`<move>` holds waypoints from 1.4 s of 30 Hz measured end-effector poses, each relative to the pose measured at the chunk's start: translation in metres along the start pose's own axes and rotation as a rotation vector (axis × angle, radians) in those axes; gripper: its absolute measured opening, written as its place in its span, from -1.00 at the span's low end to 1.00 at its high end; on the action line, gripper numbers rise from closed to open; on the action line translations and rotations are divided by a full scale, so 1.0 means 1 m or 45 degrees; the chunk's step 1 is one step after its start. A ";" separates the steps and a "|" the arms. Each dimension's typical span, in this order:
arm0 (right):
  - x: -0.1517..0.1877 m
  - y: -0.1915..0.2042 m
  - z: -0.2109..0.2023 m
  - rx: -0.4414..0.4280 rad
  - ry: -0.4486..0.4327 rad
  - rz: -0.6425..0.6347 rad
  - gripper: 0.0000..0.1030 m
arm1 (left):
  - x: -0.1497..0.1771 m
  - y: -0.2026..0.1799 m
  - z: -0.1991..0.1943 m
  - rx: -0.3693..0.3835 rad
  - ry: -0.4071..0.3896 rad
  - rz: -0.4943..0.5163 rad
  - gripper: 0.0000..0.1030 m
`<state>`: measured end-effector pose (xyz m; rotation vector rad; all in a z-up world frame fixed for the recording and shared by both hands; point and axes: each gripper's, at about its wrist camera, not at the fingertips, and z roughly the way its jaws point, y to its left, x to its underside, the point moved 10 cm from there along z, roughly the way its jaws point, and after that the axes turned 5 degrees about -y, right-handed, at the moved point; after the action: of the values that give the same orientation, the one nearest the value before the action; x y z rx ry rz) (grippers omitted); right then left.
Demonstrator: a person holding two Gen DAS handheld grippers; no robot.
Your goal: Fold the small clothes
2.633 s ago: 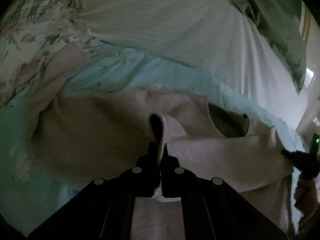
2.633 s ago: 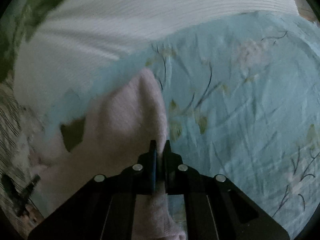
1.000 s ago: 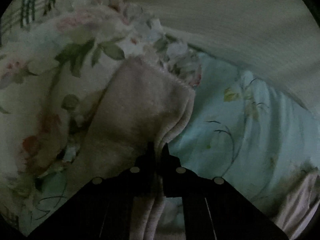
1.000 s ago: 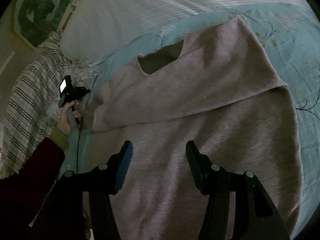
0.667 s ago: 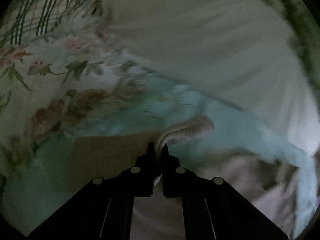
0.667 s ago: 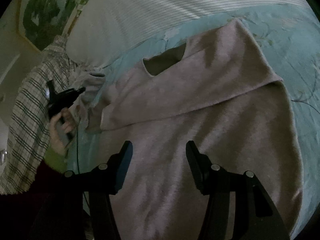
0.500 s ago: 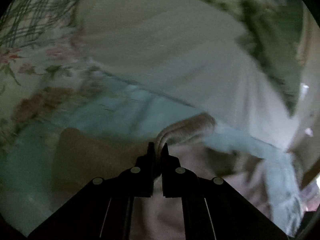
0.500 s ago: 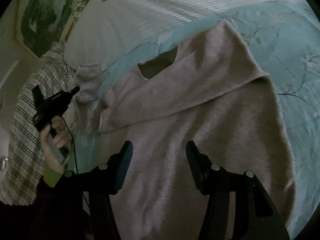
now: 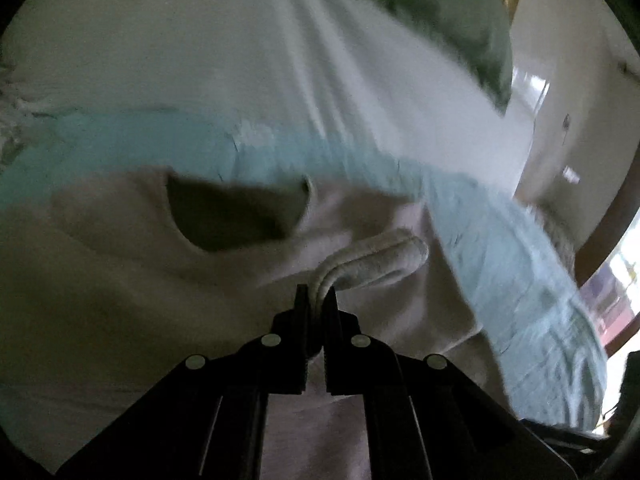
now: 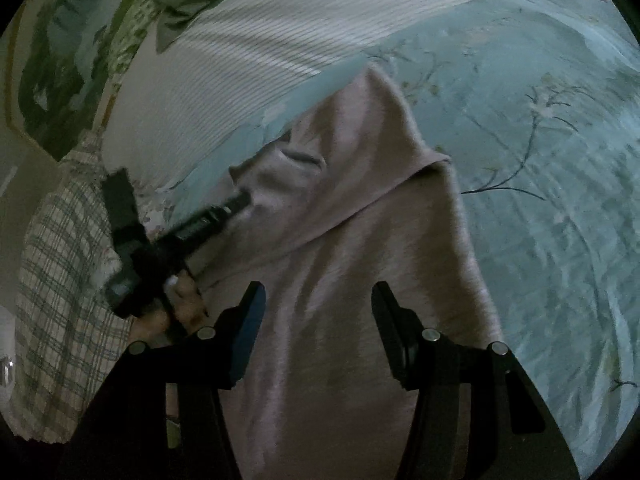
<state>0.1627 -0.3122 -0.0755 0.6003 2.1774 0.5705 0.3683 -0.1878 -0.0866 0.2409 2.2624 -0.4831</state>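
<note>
A pale pink sweater (image 10: pixel 360 280) lies on a light blue floral bedsheet (image 10: pixel 540 140). My left gripper (image 9: pixel 316 296) is shut on the sweater's sleeve cuff (image 9: pixel 376 260) and holds it over the sweater body (image 9: pixel 100 280), just right of the dark neck opening (image 9: pixel 236 216). In the right wrist view the left gripper (image 10: pixel 240 200) reaches in from the left with the sleeve across the upper chest. My right gripper (image 10: pixel 318 304) is open and empty above the sweater's lower body. The right sleeve lies folded in across the body.
A white ribbed pillow (image 10: pixel 260 60) lies beyond the sweater, with a green patterned pillow (image 9: pixel 420 8) behind it. A plaid cloth (image 10: pixel 52 280) lies at the left. The bed's edge and the room wall (image 9: pixel 560 80) show at the right in the left wrist view.
My left gripper has carried the sleeve cuff rightward from the floral area over onto the sweater body by the neck opening. My right gripper stays open above the sweater.
</note>
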 end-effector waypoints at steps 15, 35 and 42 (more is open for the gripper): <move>-0.034 0.019 0.059 -0.031 0.039 0.056 0.31 | 0.046 0.048 -0.038 -0.097 0.042 -0.011 0.16; -0.086 0.065 0.128 -0.132 -0.009 -0.027 -0.78 | 0.079 0.273 -0.108 -0.623 0.027 -0.408 0.16; -0.139 0.032 0.058 -0.072 -0.291 -0.025 -0.83 | 0.073 0.284 -0.104 -0.676 0.027 -0.382 0.09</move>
<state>0.2954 -0.3568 -0.0114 0.5833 1.9443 0.5248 0.3406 0.1147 -0.1527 -0.3673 2.3647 -0.0157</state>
